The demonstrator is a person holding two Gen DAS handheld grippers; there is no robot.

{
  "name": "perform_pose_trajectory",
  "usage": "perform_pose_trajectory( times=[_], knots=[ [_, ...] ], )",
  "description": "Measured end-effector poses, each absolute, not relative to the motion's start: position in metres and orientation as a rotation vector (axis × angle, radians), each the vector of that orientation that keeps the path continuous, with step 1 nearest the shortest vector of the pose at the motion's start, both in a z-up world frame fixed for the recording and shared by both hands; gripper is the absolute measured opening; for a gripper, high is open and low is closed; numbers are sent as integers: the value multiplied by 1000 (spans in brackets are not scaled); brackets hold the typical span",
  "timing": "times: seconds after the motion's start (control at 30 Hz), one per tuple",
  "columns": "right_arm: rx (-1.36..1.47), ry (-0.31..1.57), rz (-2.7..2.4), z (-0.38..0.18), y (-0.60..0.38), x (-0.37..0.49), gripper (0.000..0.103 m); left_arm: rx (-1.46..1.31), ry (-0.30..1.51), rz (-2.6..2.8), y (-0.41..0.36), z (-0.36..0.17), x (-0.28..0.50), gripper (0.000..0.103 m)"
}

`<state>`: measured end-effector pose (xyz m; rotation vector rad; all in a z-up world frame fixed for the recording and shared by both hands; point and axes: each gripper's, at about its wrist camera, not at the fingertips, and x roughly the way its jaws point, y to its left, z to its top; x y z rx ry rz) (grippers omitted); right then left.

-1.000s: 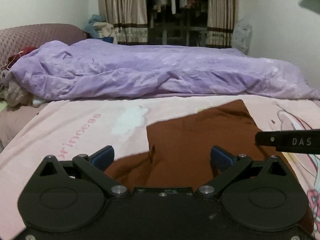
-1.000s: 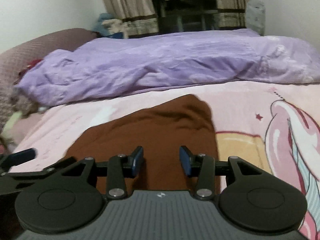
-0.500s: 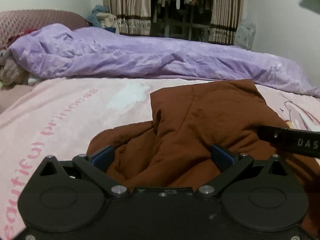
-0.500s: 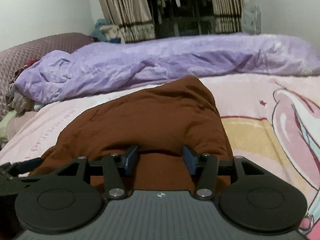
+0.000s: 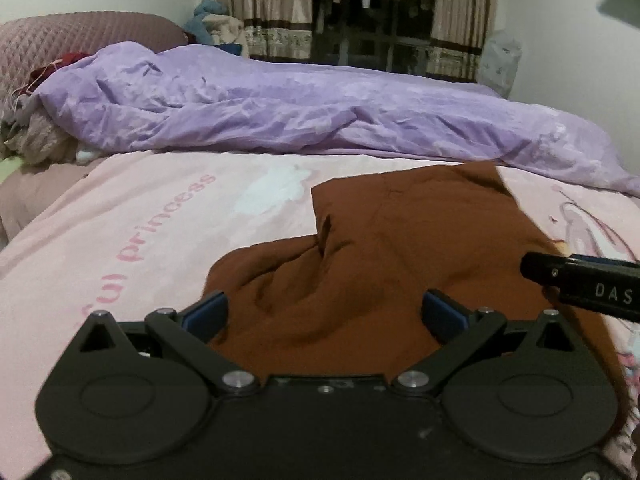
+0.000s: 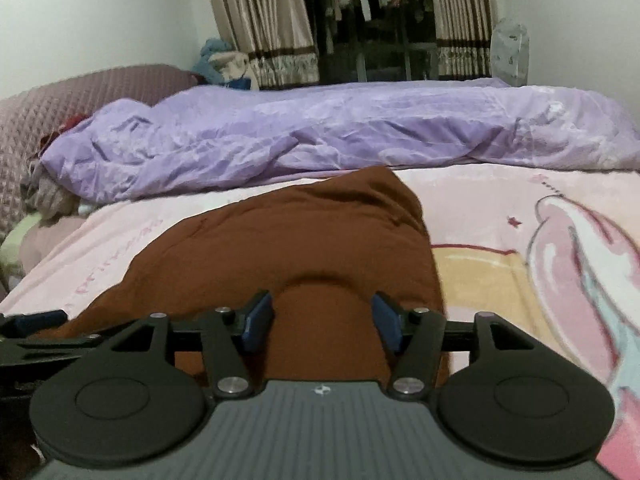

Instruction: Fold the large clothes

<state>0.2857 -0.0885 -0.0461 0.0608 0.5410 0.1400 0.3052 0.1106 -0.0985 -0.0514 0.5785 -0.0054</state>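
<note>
So on the far left there's a quilted mauve headboard (image 5: 72,46) with that diamond-stitch padding, and a little heap of mixed clothes (image 5: 36,136) bunched at its foot. Next to that a crinkly, shiny lilac duvet (image 5: 320,116) runs across the whole back of the bed, all creased and puffy. In front of it is the fuzzy pink blanket (image 5: 120,216) with "princess" lettering, which is the surface everything's on. The left gripper (image 5: 326,314) has its blue-padded fingers spread wide apart with nothing pinched, hovering right over the near edge of the brown garment (image 5: 400,248). That garment is soft matte knit, rumpled into rounded folds on its left side and flatter toward a pointed far corner, lying about mid-blanket. The right gripper (image 6: 322,322) is also parted, less wide, with a rounded hump of the brown fabric bulging up between the pads but not clamped as far as I can see. To its right the blanket shows a cartoon print (image 6: 568,248) in pink and cream. Back wall has beige striped curtains (image 6: 264,20) framing a dark window (image 6: 372,28) with clothes hanging in it, plain white walls either side.
</note>
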Motion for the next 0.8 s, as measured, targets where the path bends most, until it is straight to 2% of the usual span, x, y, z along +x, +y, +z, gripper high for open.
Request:
perform_pose_trajectory(
  times=[0.07, 0.17, 0.2, 0.3, 0.43, 0.57, 0.8],
  knots=[
    [45, 574, 137, -39, -90, 277, 69, -37, 580, -11, 114, -89, 291, 103],
    [60, 609, 168, -35, -99, 262, 64, 6, 614, 7, 118, -85, 279, 103],
    [73, 618, 179, -36, -104, 258, 59, 16, 624, 16, 120, -87, 278, 103],
    [104, 686, 203, -51, -116, 266, 57, 31, 727, 15, 128, -109, 289, 103],
    [137, 704, 204, -74, -121, 275, 59, 10, 774, 20, 122, -131, 300, 103],
    [106, 690, 194, -61, -119, 262, 60, 33, 749, 27, 120, -116, 293, 103],
    [82, 678, 183, -54, -124, 250, 66, -155, 825, -12, 144, -107, 285, 103]
  ],
)
